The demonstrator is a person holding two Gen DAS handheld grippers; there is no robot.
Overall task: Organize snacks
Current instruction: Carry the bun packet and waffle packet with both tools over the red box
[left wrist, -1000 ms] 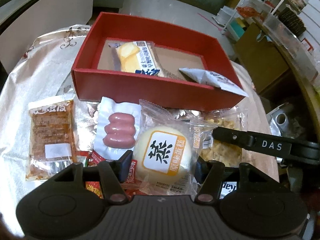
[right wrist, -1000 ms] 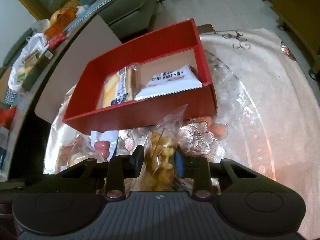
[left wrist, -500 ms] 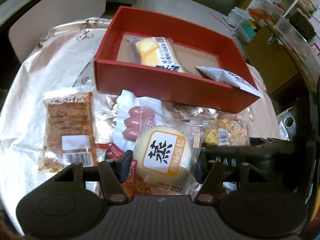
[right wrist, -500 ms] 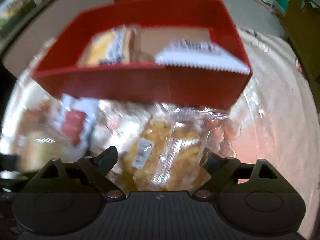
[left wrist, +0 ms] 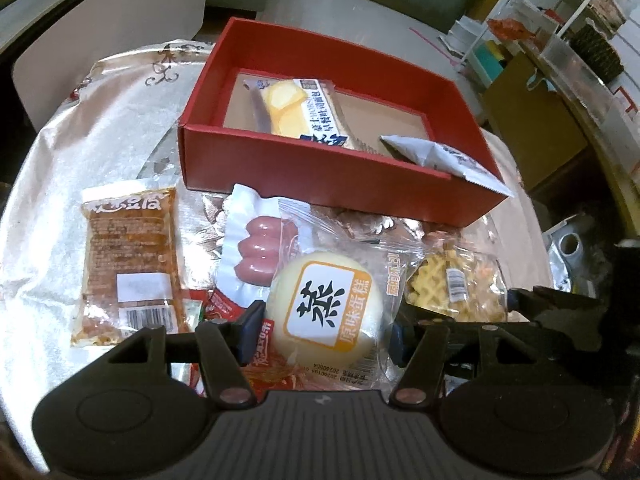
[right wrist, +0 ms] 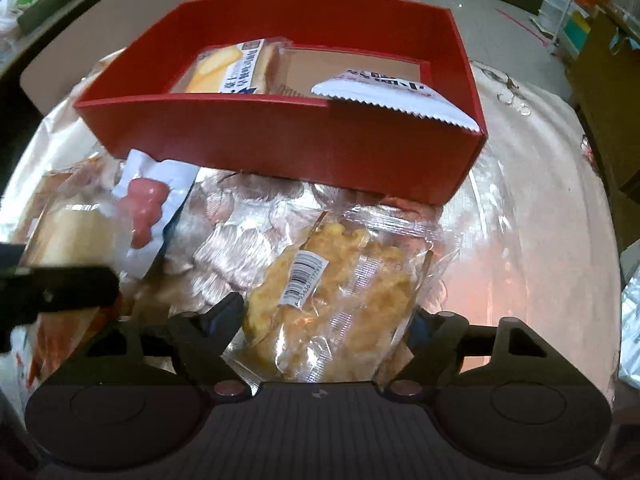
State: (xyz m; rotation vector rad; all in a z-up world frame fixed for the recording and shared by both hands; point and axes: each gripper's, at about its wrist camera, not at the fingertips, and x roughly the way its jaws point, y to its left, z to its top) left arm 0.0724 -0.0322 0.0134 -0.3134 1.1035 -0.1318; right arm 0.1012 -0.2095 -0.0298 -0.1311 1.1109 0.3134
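My left gripper (left wrist: 324, 330) is shut on a round steamed cake in clear wrap (left wrist: 326, 312) and holds it above the table. My right gripper (right wrist: 326, 322) is open, its fingers either side of a clear bag of yellow crisps (right wrist: 332, 300) that lies on the cloth; the bag also shows in the left wrist view (left wrist: 452, 288). A red box (left wrist: 320, 172) stands beyond, holding a yellow biscuit pack (left wrist: 300, 108) and a white sachet (left wrist: 444, 156) that leans over its front right corner. A sausage pack (left wrist: 256, 256) lies in front of the box.
A brown snack pack (left wrist: 128, 256) lies at the left on the silver patterned cloth (left wrist: 100, 128). Red sachets (left wrist: 224, 308) lie under the left gripper. A pale chair back (left wrist: 100, 28) stands behind the table. A wooden cabinet (left wrist: 532, 120) is at the right.
My right gripper has opened and let go of the crisps bag, which now lies flat on the cloth. My left gripper has lifted a little with the steamed cake.
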